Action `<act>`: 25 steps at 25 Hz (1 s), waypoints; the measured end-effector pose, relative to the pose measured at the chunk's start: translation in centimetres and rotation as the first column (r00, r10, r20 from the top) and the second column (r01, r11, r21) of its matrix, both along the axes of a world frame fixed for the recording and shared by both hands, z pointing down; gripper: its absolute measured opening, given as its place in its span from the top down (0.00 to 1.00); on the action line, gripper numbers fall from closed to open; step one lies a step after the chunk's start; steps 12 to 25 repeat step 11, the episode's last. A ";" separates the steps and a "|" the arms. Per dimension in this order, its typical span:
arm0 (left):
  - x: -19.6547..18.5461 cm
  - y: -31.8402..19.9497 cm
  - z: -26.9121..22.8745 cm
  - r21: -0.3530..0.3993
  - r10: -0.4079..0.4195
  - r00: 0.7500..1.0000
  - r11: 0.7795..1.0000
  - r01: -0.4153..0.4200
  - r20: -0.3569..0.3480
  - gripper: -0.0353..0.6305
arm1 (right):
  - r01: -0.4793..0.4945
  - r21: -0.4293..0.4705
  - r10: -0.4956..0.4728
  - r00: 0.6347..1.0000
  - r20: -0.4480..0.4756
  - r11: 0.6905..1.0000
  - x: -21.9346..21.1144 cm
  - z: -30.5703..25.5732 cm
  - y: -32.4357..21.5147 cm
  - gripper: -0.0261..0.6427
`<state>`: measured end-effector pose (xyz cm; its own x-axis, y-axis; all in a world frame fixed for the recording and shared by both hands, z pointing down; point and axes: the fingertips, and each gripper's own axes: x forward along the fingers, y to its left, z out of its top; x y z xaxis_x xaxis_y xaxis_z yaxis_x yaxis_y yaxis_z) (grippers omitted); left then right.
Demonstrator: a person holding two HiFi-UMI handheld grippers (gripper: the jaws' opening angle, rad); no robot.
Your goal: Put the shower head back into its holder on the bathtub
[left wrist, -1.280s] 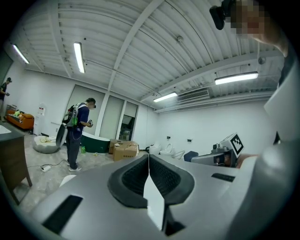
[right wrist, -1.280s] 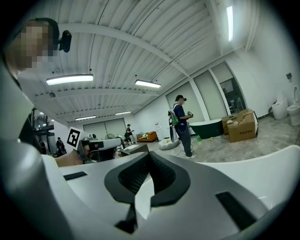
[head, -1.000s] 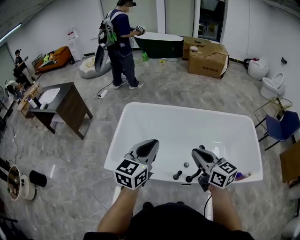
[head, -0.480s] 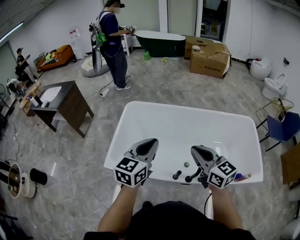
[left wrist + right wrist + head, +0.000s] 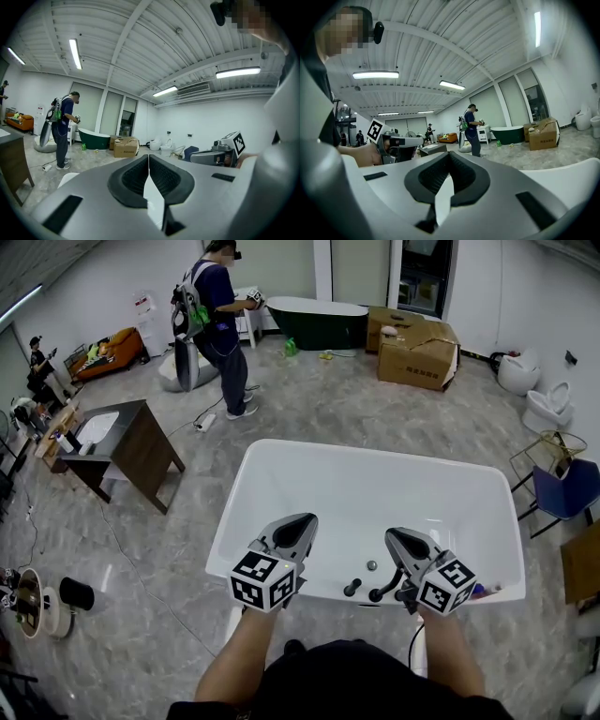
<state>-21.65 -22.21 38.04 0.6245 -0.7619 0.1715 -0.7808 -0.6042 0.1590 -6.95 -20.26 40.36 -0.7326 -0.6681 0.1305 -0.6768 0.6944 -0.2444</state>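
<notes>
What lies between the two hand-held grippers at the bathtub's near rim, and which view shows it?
Head view: between the left hand-held gripper and right hand-held gripper, two black fittings and a small round metal piece show at the bathtub's near rim.

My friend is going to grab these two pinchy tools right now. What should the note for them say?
Grippers: the left gripper is shut and empty, over the near rim of the bathtub. The right gripper is shut and empty, beside it.
Things: black fittings stand on the near rim between the two grippers. The shower head cannot be picked out in any view.
Done: nothing that shows; neither gripper holds the shower head.
Left: find the shower head, grip it and seat it in its holder on the bathtub.
</notes>
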 end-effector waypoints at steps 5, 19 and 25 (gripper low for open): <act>0.4 0.0 0.0 -0.001 0.009 1.000 1.000 -0.009 -0.004 0.92 | -0.001 0.002 0.001 1.000 0.001 1.000 0.3 0.0 0.0 0.94; -0.1 0.4 0.1 -0.008 0.009 1.000 1.000 -0.009 -0.009 0.92 | 0.000 -0.005 0.000 1.000 0.013 1.000 -0.1 0.0 0.4 0.94; -0.1 0.4 0.1 -0.008 0.009 1.000 1.000 -0.009 -0.009 0.92 | 0.000 -0.005 0.000 1.000 0.013 1.000 -0.1 0.0 0.4 0.94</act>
